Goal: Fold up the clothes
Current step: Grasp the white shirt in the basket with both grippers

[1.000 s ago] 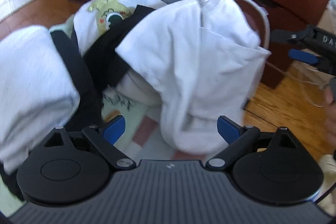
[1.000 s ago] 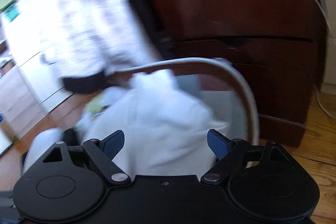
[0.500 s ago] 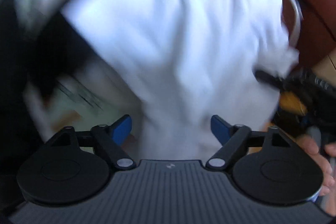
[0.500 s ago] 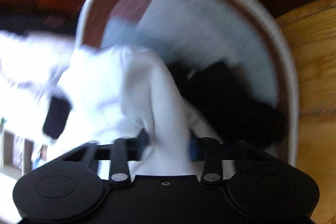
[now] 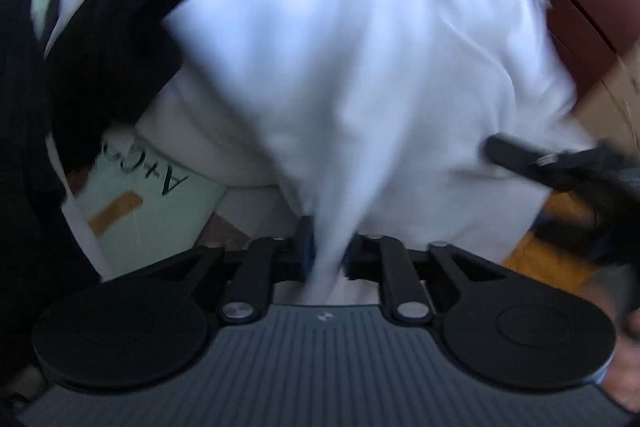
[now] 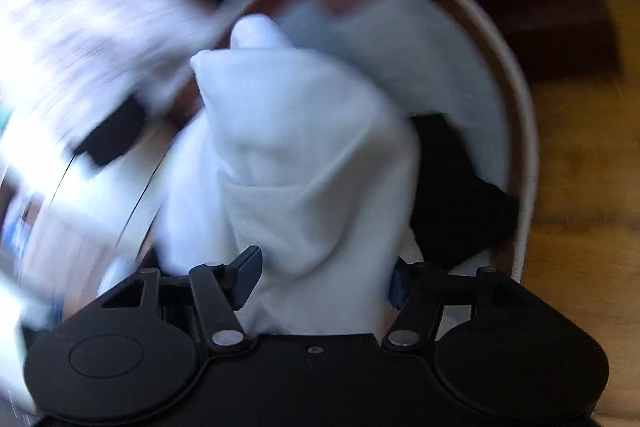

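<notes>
1. Wood floor (image 6: pixel 580 155), dark dresser behind; clothes piled in a white-rimmed laundry basket (image 6: pixel 520 131).
2. A second ago both grippers gaped; now our left gripper (image 5: pixel 326 255) has its fingers clenched on the crumpled white cotton garment (image 5: pixel 340 67), right gripper (image 6: pixel 324 279) half-closed around it, so pick-up's underway.

Left claw (image 5: pixel 326 259) pinched tight; right claw (image 6: pixel 324 279) partly closed on cloth.

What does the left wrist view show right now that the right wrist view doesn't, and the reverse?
Only the left wrist view shows the pale green printed garment, the left gripper pinching a fold, and the right gripper from the side. Only the right wrist view shows the pale curved basket rim, a blurred speckled white cloth, and the right gripper's fingers apart around bunched fabric. Both show the white cotton garment and black clothing.
</notes>
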Demonstrator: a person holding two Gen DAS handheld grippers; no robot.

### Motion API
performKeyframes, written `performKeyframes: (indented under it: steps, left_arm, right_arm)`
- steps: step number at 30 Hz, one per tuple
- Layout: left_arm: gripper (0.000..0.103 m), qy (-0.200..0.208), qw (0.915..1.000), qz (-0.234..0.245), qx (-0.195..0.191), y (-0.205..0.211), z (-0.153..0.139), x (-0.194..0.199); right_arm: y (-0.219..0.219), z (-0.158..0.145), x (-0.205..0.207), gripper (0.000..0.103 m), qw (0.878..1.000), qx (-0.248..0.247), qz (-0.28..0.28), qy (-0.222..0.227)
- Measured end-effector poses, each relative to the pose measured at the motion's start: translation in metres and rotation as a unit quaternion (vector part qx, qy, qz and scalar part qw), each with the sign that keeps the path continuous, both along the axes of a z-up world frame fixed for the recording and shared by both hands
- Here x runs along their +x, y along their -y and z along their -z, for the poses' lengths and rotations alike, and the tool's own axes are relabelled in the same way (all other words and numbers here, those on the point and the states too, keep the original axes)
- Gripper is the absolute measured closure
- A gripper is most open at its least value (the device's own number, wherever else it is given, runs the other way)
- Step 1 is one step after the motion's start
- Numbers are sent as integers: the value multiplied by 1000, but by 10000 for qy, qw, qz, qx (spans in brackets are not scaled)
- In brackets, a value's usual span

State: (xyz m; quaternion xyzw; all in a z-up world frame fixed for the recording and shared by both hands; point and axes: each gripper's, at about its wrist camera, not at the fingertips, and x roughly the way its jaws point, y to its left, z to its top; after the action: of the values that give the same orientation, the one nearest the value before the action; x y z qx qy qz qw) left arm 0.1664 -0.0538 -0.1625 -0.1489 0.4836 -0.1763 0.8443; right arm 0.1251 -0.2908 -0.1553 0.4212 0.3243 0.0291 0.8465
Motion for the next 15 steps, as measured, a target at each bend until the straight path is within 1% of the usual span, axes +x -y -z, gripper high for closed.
performKeyframes:
  steps: [1,2,3,4,5,6,7,8,9,11,13,14,15]
  left_arm:
    - [48,-91,9999,-80,-96,-3,2,2]
    - [39,-77,9999,0,-135,-5,-1,-2]
    - [42,-62,9998,79,-173,-7,-5,-5]
    - [44,-48,9996,159,-212,-10,-8,-9]
    - [65,-34,9994,238,-251,-12,-12,-12]
    - [90,-19,9991,318,-289,-15,-15,-16]
    - [91,-5,9987,397,-328,-17,-19,-19]
    - [95,10,9982,476,-367,-20,-22,-23]
    - [95,24,9976,556,-405,-22,-25,-26]
    - [95,39,9962,679,-543,-30,-34,-35]
    - [95,157,9948,696,-730,-47,-54,-51]
    - [95,245,9940,709,-791,-54,-64,-60]
    - [95,375,9936,705,-803,-61,-76,-68]
  right_arm:
    - [-1,17,13,44,9986,459,14,-256]
    - [-2,33,25,58,9947,896,32,-496]
    - [-1,29,30,59,9923,1103,74,-565]
    - [-9,20,28,61,9938,1022,-13,-447]
    - [-17,11,26,65,9951,930,-104,-330]
    - [-25,0,20,68,9966,761,-230,-219]
    - [-31,-9,12,69,9955,856,-387,-108]
    - [-34,-15,0,69,9903,1295,-509,-10]
    - [-37,-17,-13,71,9838,1715,-513,76]
    - [-41,-23,-39,73,9669,2480,-529,279]
    - [-45,-33,-51,74,9523,2947,-708,347]
    - [-49,-43,-54,74,9457,3114,-854,370]
    - [-52,-53,-55,75,9422,3179,-984,396]
